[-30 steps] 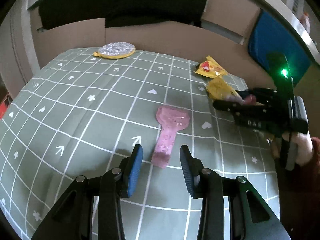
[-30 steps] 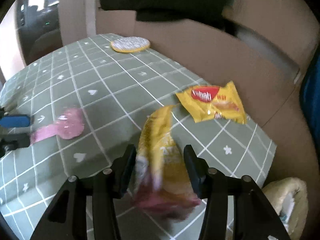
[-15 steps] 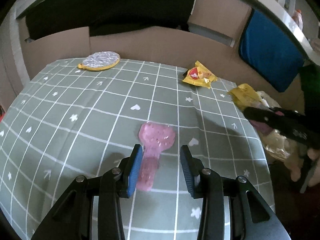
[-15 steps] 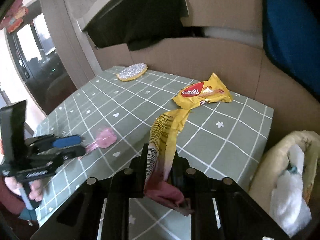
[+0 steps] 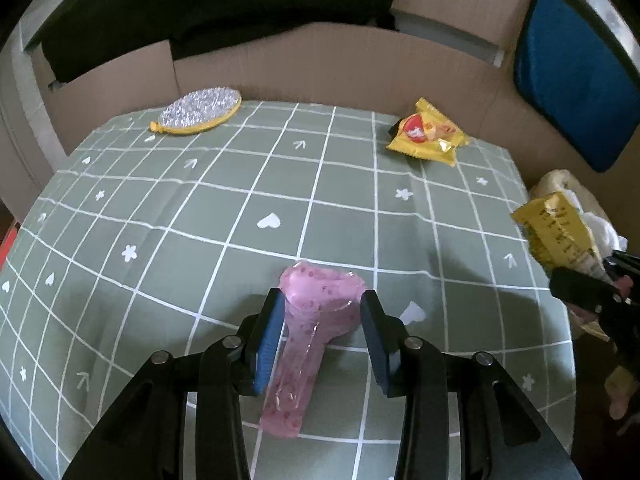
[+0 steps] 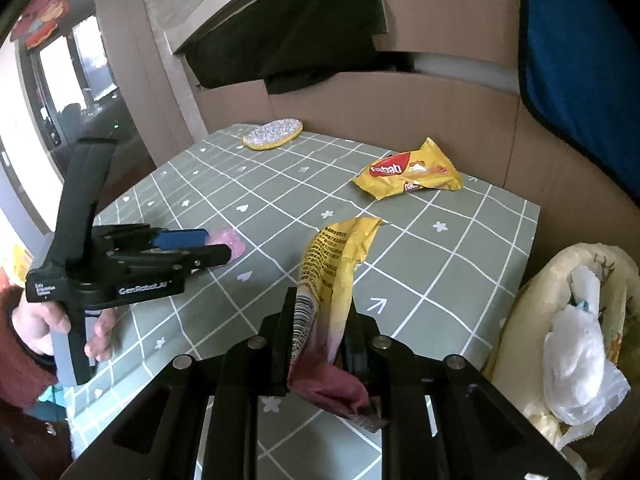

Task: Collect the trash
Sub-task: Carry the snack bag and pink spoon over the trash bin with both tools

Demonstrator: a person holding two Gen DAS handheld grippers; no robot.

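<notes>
left claw (image 5: 322, 330): we straddle pink wrapper (image 5: 308, 332), jaws apart; lower, pinch its neck.
right claw (image 6: 320, 322): we grip yellow wrapper (image 6: 334, 264).

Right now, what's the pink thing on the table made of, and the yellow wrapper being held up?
The pink wrapper looks like thin, see-through plastic film: it's glossy, with the tablecloth showing faintly through it. It lies between the open left gripper fingers. The yellow wrapper, pinched in the right gripper, seems to be crinkly printed plastic or foil-lined film; it creases sharply and holds its bend.
</notes>
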